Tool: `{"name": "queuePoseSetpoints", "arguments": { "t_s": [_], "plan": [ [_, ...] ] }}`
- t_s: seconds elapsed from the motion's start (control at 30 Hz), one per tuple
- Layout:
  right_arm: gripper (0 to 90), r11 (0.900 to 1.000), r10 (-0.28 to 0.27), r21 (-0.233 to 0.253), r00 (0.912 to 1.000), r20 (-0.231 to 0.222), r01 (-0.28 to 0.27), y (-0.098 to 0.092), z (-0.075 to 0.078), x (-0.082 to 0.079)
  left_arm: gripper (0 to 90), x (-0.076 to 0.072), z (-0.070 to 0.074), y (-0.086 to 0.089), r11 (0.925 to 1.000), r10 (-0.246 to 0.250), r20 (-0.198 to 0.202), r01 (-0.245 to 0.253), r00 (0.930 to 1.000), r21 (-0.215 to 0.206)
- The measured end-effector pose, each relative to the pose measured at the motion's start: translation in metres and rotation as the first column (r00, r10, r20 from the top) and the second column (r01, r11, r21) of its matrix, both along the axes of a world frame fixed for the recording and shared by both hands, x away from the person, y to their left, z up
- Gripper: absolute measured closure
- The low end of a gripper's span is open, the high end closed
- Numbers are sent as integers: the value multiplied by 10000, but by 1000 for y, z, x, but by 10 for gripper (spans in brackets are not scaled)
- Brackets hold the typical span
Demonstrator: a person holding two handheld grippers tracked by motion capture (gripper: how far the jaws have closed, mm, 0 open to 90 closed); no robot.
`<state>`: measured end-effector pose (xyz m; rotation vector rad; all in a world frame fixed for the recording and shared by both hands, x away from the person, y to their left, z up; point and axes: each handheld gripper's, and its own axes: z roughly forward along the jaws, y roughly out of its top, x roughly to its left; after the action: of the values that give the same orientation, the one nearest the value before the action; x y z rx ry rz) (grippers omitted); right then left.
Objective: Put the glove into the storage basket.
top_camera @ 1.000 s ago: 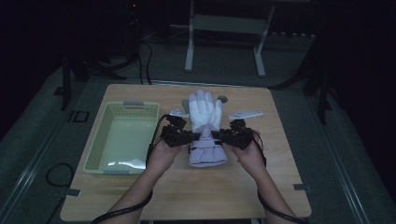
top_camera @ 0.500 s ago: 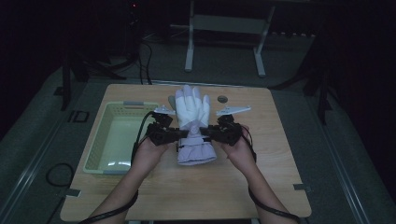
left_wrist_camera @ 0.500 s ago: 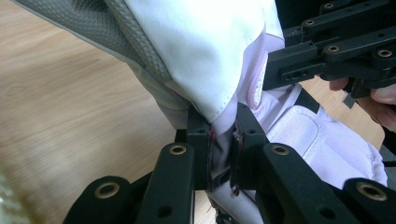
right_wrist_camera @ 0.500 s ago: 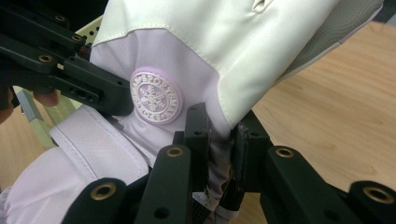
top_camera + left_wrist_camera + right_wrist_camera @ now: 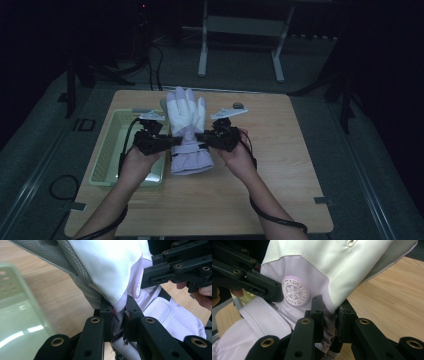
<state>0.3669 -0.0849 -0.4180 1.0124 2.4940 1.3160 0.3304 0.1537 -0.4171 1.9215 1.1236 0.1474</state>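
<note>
A white and lilac winter glove [image 5: 186, 131] hangs lifted above the wooden table [image 5: 280, 190], fingers pointing away from the person. My left gripper [image 5: 172, 141] is shut on the glove's left edge at the wrist, and my right gripper [image 5: 200, 137] is shut on its right edge. In the left gripper view the glove [image 5: 112, 275] fabric is pinched between the jaws of my left gripper [image 5: 119, 315], with the other gripper beyond. In the right gripper view the glove [image 5: 317, 272], bearing a round snowflake badge [image 5: 295, 292], is pinched in my right gripper [image 5: 329, 315].
A pale green plastic basket [image 5: 116, 150] stands at the table's left, partly under the left hand. A small dark round object [image 5: 238, 105] lies near the table's far edge. Cables trail from both grippers toward the front edge.
Both grippers have carried the glove leftward, toward the basket, and a little closer to the person. Their hold on the glove has not changed.
</note>
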Motion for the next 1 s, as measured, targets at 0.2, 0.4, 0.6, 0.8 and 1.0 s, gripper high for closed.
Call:
{"name": "queuePoseSetpoints", "arguments": {
  "t_s": [0.2,0.4,0.6,0.8,1.0],
  "plan": [
    [779,9994,325,71,9995,-34,-325,32,4,3,808,-7,6,31,9993,375,60,-375,9993,81],
    [780,9982,604,-6,9982,-42,-604,62,5,3,808,-11,5,58,9981,607,1,-607,9982,52],
    [780,9964,818,-209,9966,-79,-819,89,4,6,808,-15,0,83,9951,985,-34,-985,9951,-5],
    [780,9921,1202,-355,9926,-156,-1207,124,-2,8,807,-22,-9,114,9894,1454,-58,-1454,9894,-32],
    [780,9887,1419,-428,9891,-386,-1435,150,-15,10,807,-26,-22,133,9834,1813,-285,-1814,9830,-3]
  ]
}}
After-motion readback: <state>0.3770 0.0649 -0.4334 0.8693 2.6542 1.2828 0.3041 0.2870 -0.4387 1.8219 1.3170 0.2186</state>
